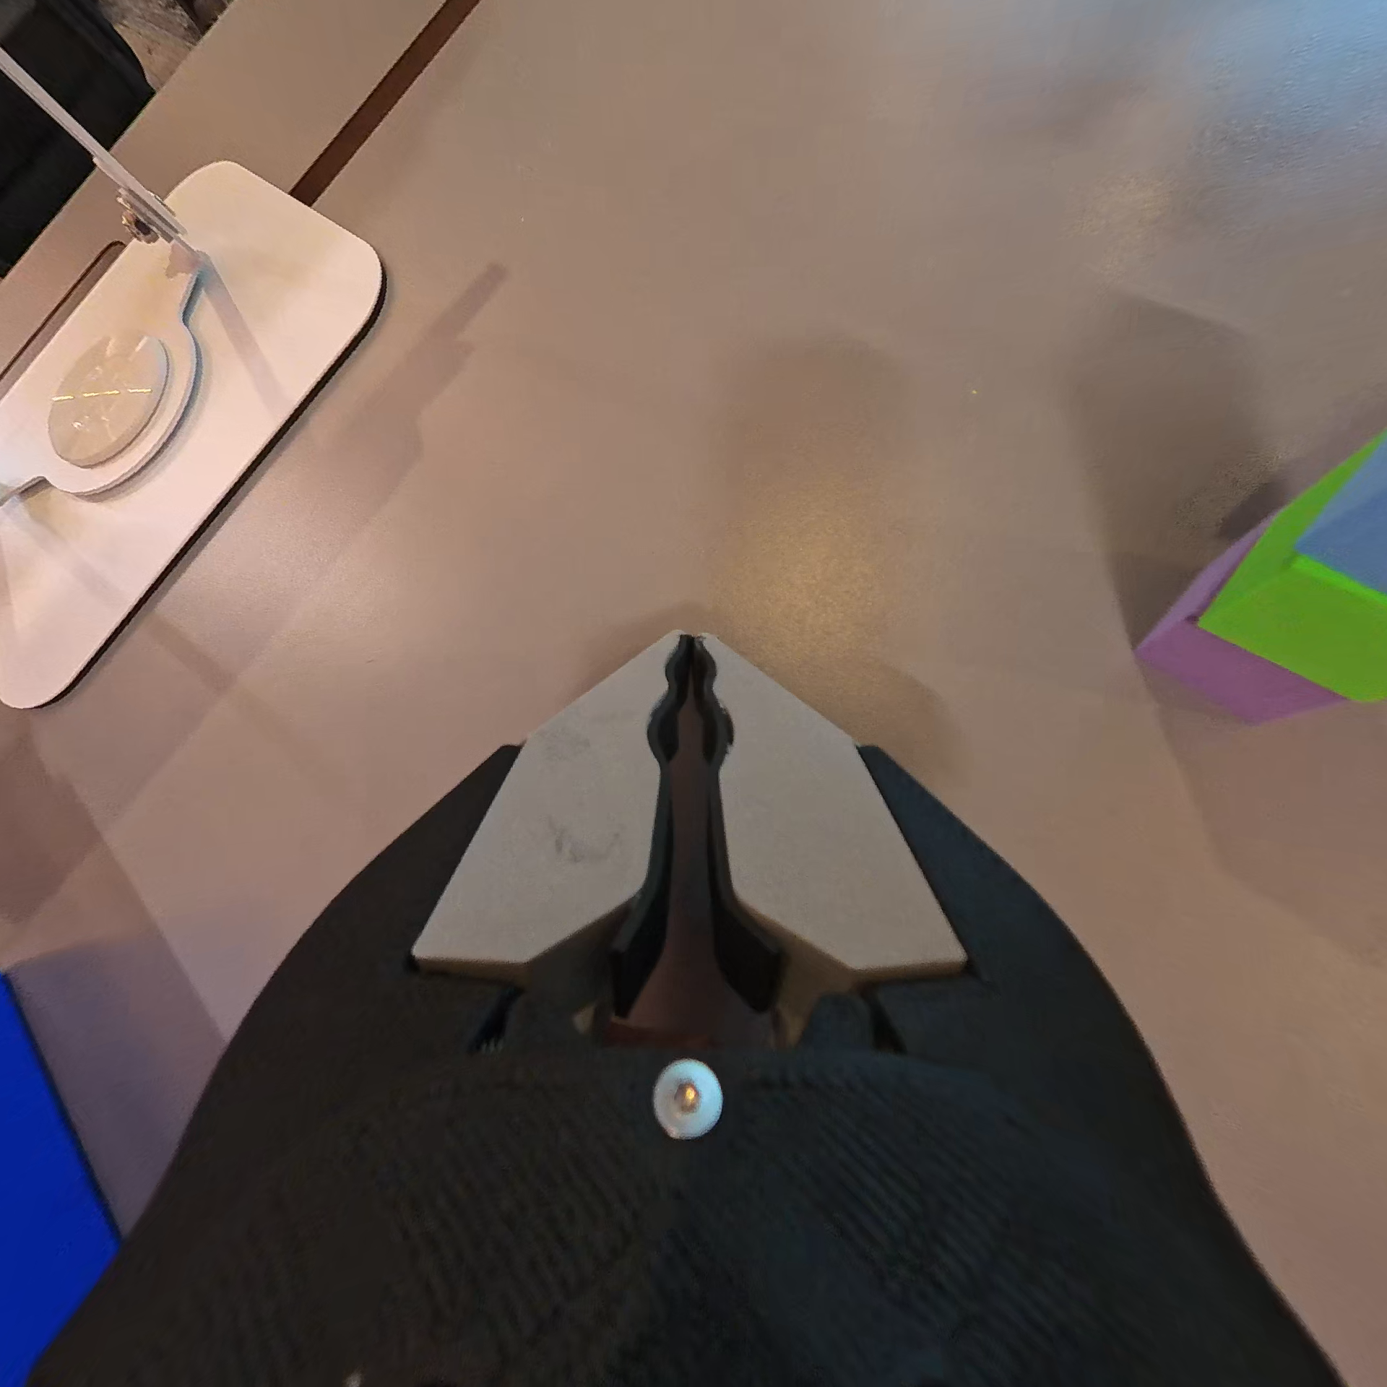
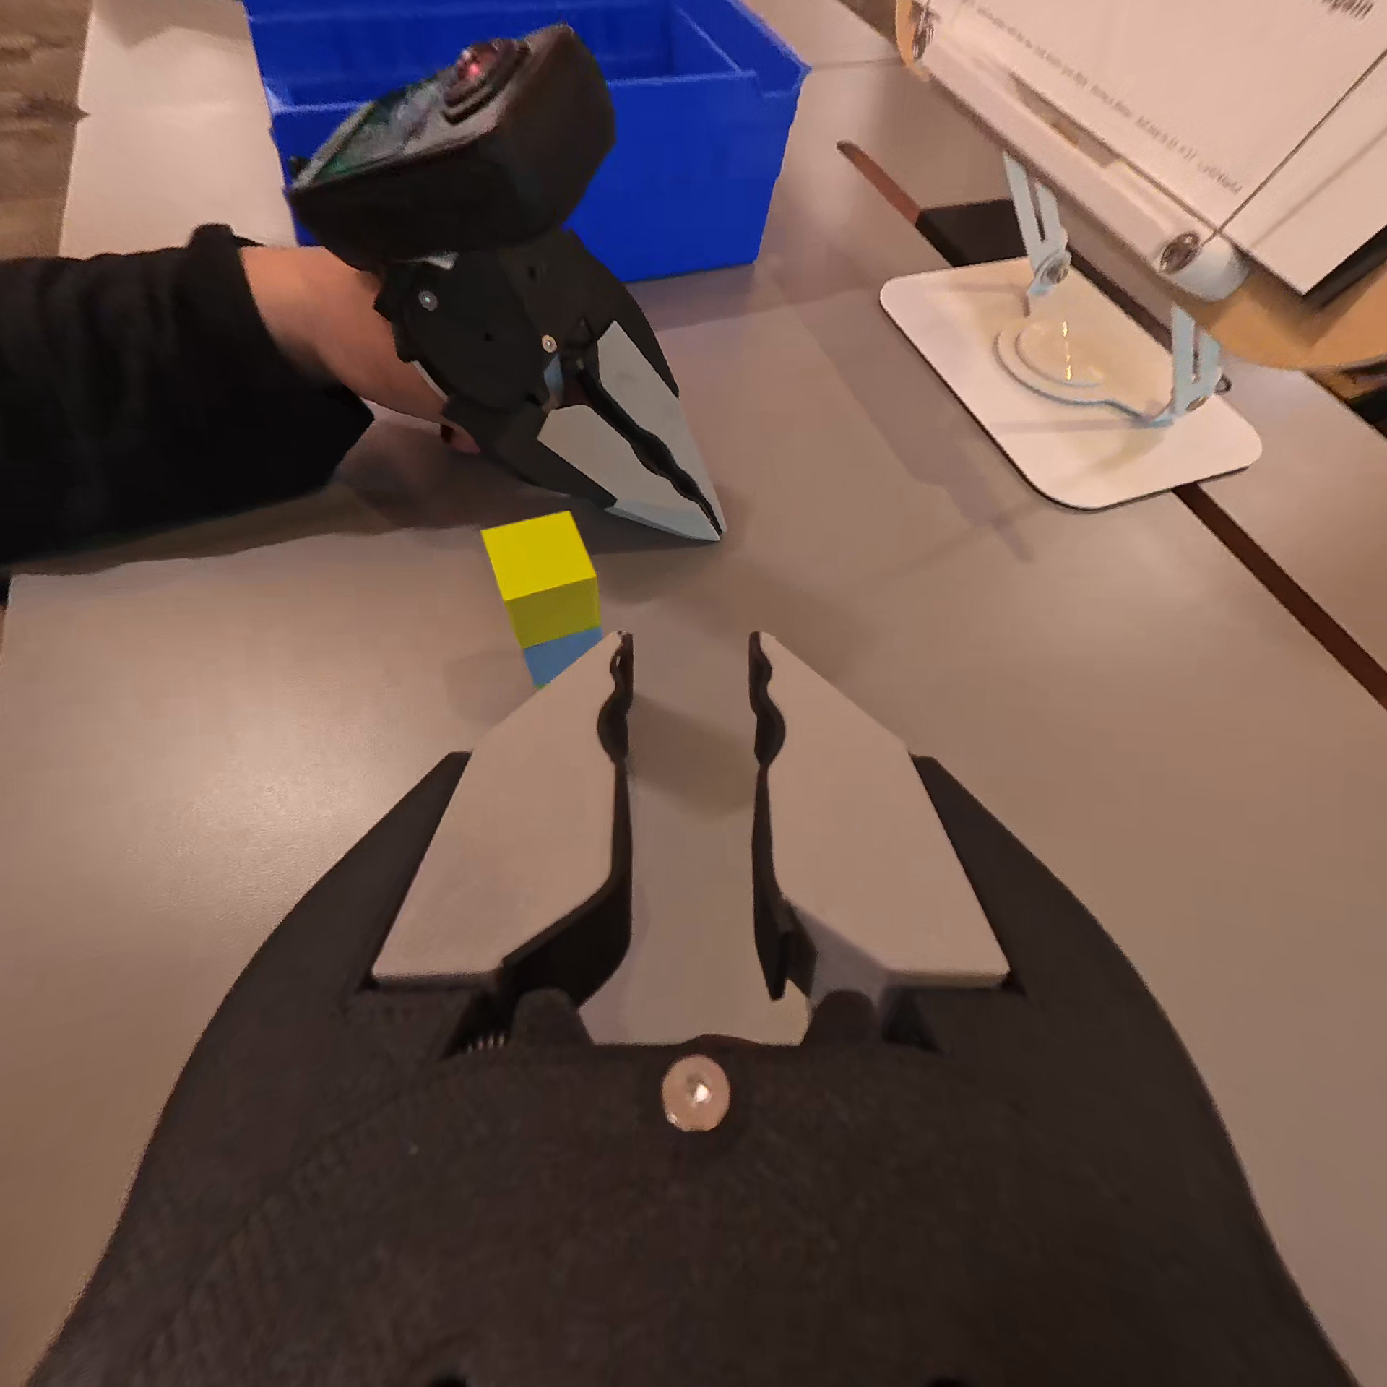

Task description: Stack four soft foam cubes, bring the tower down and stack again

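Note:
In the right wrist view a yellow cube (image 2: 542, 574) sits on top of a light blue cube (image 2: 559, 657); the lower part of the tower is hidden behind my right gripper's left finger. My right gripper (image 2: 690, 651) is open and empty, just right of the tower. The left gripper (image 2: 713, 525) shows there too, shut and empty, its tips near the table behind the tower. In the left wrist view the left gripper (image 1: 692, 639) is shut. At the right edge a purple cube (image 1: 1231, 668) carries a green cube (image 1: 1306, 608) and a light blue cube (image 1: 1351, 525).
A blue plastic bin (image 2: 675, 127) stands at the back, seen also in the left wrist view (image 1: 45, 1171). A white stand base (image 2: 1066, 390) with a metal bracket holds a tilted board (image 2: 1171, 112); the base also shows in the left wrist view (image 1: 180, 420). A person's sleeved arm (image 2: 135, 390) lies on the table (image 2: 976, 675). Left tips to right tips: about 15 cm.

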A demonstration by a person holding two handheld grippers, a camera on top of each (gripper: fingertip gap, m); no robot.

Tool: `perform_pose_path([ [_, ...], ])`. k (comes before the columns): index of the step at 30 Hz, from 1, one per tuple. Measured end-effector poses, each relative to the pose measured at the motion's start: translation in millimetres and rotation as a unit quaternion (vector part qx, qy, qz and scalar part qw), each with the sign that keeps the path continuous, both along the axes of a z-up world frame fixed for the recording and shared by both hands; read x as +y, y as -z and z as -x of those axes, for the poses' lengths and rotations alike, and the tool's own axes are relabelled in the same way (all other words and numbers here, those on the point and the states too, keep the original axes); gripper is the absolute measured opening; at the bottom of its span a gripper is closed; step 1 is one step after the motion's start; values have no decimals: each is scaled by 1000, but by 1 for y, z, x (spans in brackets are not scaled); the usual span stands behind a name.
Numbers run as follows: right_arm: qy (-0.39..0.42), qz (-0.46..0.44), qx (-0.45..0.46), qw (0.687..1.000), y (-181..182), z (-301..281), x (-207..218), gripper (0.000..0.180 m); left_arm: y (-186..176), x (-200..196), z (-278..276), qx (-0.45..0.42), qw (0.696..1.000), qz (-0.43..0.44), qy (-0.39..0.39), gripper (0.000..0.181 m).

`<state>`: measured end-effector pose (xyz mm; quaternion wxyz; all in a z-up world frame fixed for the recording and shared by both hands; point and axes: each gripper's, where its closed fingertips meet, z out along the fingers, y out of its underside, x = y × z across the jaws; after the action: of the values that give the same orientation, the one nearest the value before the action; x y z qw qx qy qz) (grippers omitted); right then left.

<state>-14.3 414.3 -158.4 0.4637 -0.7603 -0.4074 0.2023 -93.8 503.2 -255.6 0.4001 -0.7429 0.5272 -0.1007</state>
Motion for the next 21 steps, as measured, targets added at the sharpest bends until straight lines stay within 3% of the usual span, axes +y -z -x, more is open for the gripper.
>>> perform_pose_path([
  [6, -17, -26, -3, 1000, 3, 15, -8, 23, 0, 0, 0, 1, 1000, -2, 0, 0],
  [11, -14, -56, -16, 998, 2, 23, -9, 1, 0, 0, 0, 2, 1000, -3, 0, 0],
  [21, -93, -88, 67, 989, -30, 42, -39, 0, 0, 0, 0, 4, 1000, -8, 0, 0],
])
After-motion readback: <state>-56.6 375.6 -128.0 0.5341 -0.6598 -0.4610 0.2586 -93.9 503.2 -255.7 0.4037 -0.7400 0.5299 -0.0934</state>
